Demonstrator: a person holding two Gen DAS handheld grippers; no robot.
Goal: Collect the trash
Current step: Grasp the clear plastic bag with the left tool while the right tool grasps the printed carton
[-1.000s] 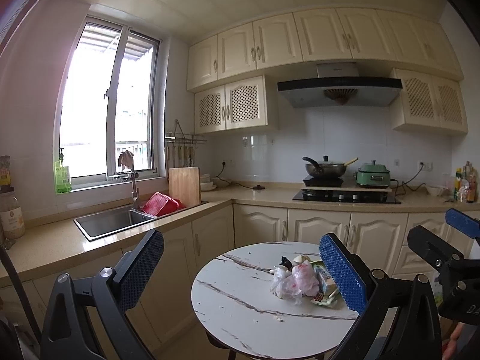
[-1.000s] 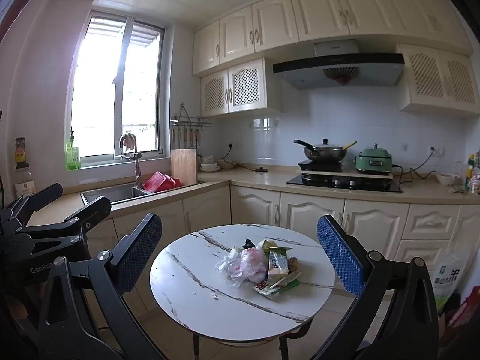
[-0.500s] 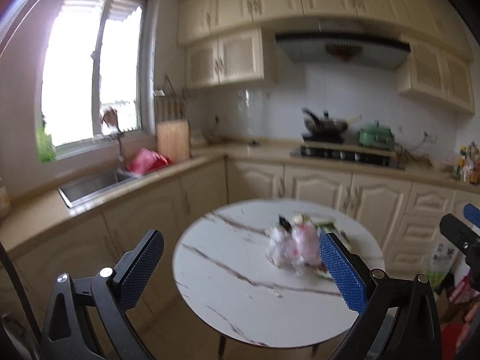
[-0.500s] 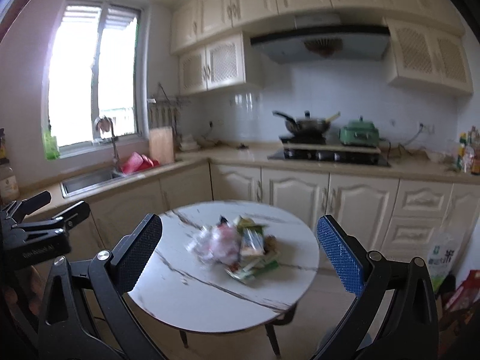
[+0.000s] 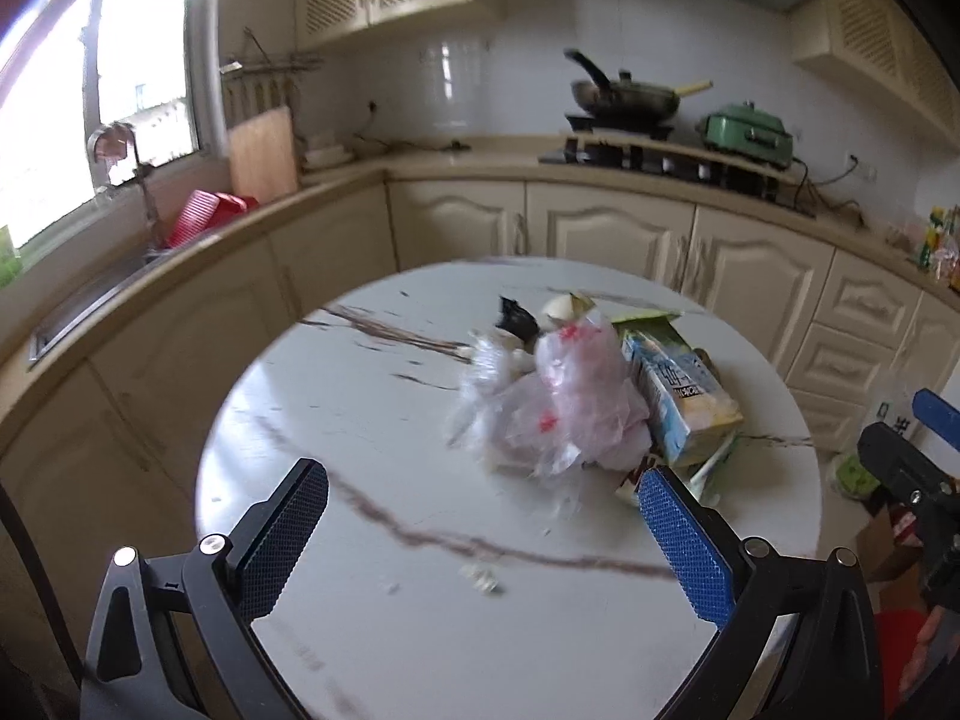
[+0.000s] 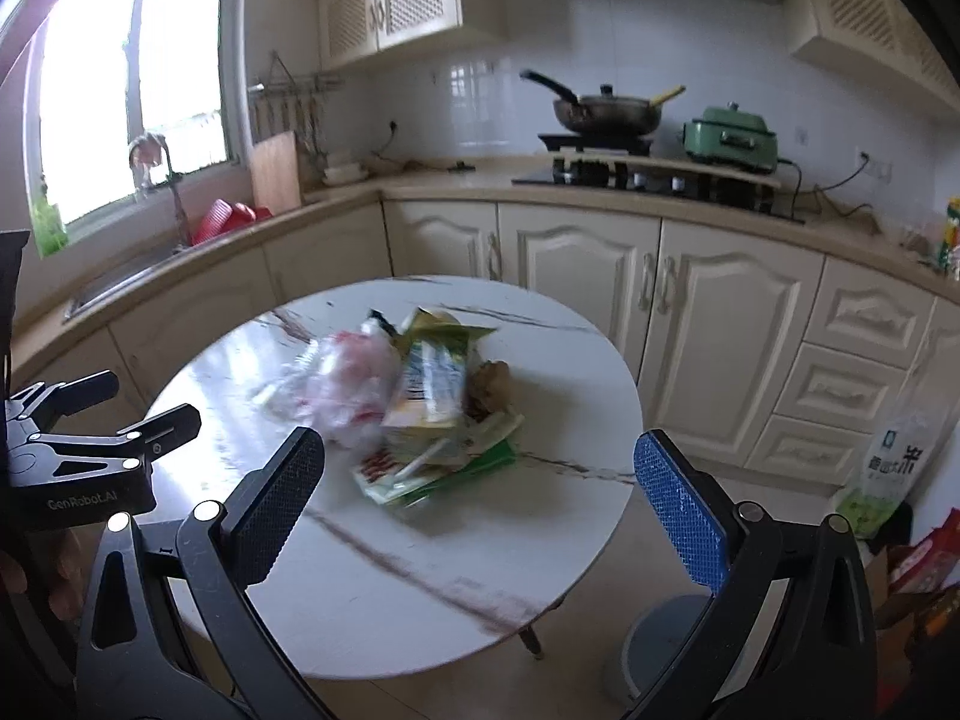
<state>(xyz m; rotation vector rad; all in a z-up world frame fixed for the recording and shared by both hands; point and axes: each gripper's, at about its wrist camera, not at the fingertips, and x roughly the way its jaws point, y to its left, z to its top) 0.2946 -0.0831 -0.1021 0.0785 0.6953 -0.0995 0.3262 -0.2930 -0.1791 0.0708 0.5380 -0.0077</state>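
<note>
L wrist view: left gripper [image 5: 483,531] spread wide, nothing between pads, hovering over near half of round marble table [image 5: 360,648]. Trash heap sits right of table centre: crumpled clear plastic bag [image 5: 558,408] w/ red print, milk carton [image 5: 678,396] lying against its right side, black scrap [image 5: 516,318] behind, flat wrappers under the carton. Small crumb [image 5: 480,579] alone on the near tabletop. Heap lies ahead & slightly right of the pads, prob. so the gripper can close on the bag first. Other tool's tip visible at far right edge.

R wrist view: right gripper [image 6: 480,510] also fully open, empty. Same heap ahead-left: bag [image 6: 354,384], carton [image 6: 432,384], green wrappers [image 6: 456,462] beneath, brown lump [image 6: 492,384] touching the carton's right side. Heap is blurred; finer items can't be told. Rice sack [image 6: 894,462] on floor at right, apart from table. Nothing collected yet, by the look of it.
</note>
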